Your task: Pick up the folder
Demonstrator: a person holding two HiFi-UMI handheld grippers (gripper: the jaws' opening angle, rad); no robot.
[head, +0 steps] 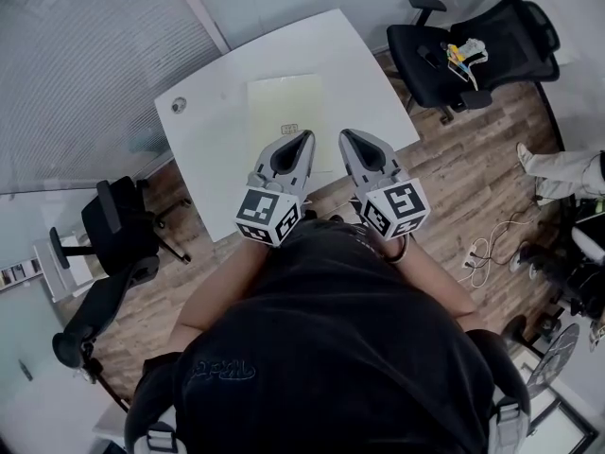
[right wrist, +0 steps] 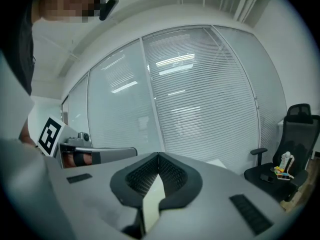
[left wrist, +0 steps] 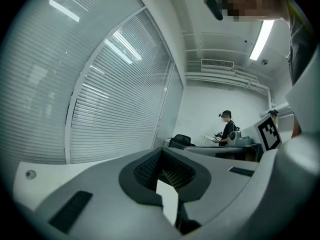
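Claws: grey left gripper [head: 304,138] and grey right gripper [head: 346,136] are seen closed, empty | pale yellow flat folder [head: 284,104] is found on white rounded table [head: 203,149], just ahead | jaws should be opened before the near edge is reached, then slid around it.

The left gripper [left wrist: 161,154] is seen, jaws together (nothing gripped); blinds [left wrist: 112,104] are seen at nine o'clock, a person [left wrist: 227,130] at three.

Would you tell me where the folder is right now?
In the head view, the folder lies flat near the middle of the white table, just ahead of the left gripper.
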